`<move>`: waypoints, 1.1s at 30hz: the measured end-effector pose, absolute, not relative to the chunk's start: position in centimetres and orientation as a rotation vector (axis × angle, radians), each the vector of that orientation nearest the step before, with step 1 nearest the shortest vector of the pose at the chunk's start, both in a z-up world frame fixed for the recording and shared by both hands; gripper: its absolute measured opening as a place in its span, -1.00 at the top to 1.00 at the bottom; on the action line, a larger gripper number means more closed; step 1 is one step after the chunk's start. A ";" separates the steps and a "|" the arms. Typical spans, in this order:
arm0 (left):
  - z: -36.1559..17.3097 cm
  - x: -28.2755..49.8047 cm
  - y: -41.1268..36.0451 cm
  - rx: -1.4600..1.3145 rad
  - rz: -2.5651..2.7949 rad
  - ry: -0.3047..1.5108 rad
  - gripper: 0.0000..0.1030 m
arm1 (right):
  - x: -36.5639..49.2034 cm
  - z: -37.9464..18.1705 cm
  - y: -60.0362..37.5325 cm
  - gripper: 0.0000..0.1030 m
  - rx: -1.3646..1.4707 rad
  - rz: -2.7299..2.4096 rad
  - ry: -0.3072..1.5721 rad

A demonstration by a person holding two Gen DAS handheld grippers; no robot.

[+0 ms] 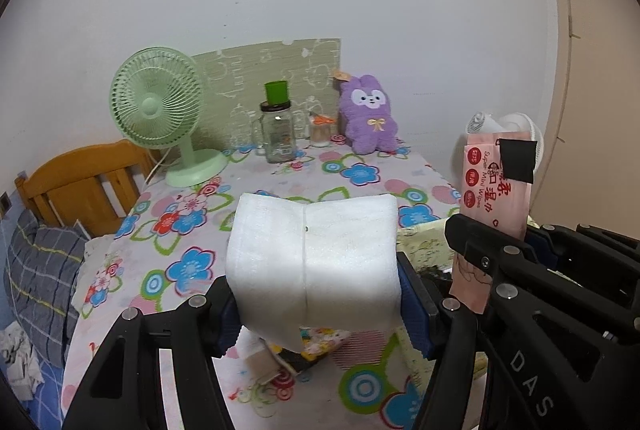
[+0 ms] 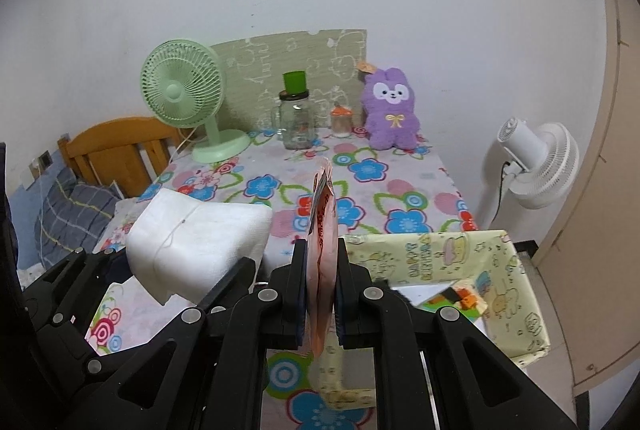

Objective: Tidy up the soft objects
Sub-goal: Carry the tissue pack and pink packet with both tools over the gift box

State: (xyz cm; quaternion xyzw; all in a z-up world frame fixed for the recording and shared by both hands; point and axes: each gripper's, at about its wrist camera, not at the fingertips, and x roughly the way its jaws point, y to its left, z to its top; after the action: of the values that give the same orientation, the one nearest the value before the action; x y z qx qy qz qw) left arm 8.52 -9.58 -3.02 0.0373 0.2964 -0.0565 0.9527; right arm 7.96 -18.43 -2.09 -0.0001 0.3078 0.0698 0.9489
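- Right now we hold 2 soft things above the tabletop [image 2: 400, 190], which wears a flowered cloth.
- Our left gripper [image 1: 318, 304] pinches a white foam block [image 1: 314, 262] between its blue pads; the block bulges past both fingers, its long axis lying across the gripper, side to side, with a seam running down its middle.
- Our right gripper [image 2: 320, 294] is pressed onto a pink wipes pack [image 2: 322, 230]; the pack stands upright, edge-on to that camera, its long axis vertical and its top pointing up toward the far wall.
- From the left wrist view, the same pack [image 1: 494, 186] shows its printed face, with a black tape patch near the top.
- Just beside the right gripper sits an open yellow box [image 2: 516, 270] with cartoon print, at the near right corner of the tabletop.
- At the far edge we see a green fan [image 2: 182, 90], a glass jar [image 2: 295, 122] with a green cup on top, and a purple plush [image 2: 392, 110] standing upright.
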 end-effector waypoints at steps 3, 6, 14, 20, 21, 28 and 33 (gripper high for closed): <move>-3.0 8.8 -10.5 0.077 -0.144 0.607 -0.31 | 8.0 -2.1 -19.4 0.74 0.006 0.130 0.626; -3.0 9.0 -11.5 0.084 -0.163 0.609 -0.31 | 8.1 -2.1 -20.5 0.74 0.011 0.113 0.625; -3.1 9.5 -14.2 0.093 -0.230 0.615 -0.31 | 8.2 -2.2 -23.0 0.74 0.023 0.058 0.622; -3.5 10.0 -16.4 0.103 -0.293 0.627 -0.31 | 8.2 -2.5 -24.9 0.74 0.026 -0.001 0.634; -3.5 10.1 -16.8 0.110 -0.303 0.629 -0.31 | 8.2 -2.6 -25.3 0.74 0.027 -0.012 0.637; -4.1 10.5 -19.4 0.148 -0.363 0.644 -0.32 | 8.3 -3.1 -27.8 0.74 0.048 -0.062 0.659; -5.0 10.8 -21.0 0.169 -0.391 0.669 -0.33 | 8.5 -4.1 -29.4 0.74 0.061 -0.083 0.682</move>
State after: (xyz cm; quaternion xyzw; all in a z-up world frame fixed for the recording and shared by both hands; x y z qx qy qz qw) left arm 10.84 -21.04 -5.00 0.0823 0.3256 -0.1905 0.9225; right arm 8.54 -29.43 -4.09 0.0300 0.3341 -0.0409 0.9412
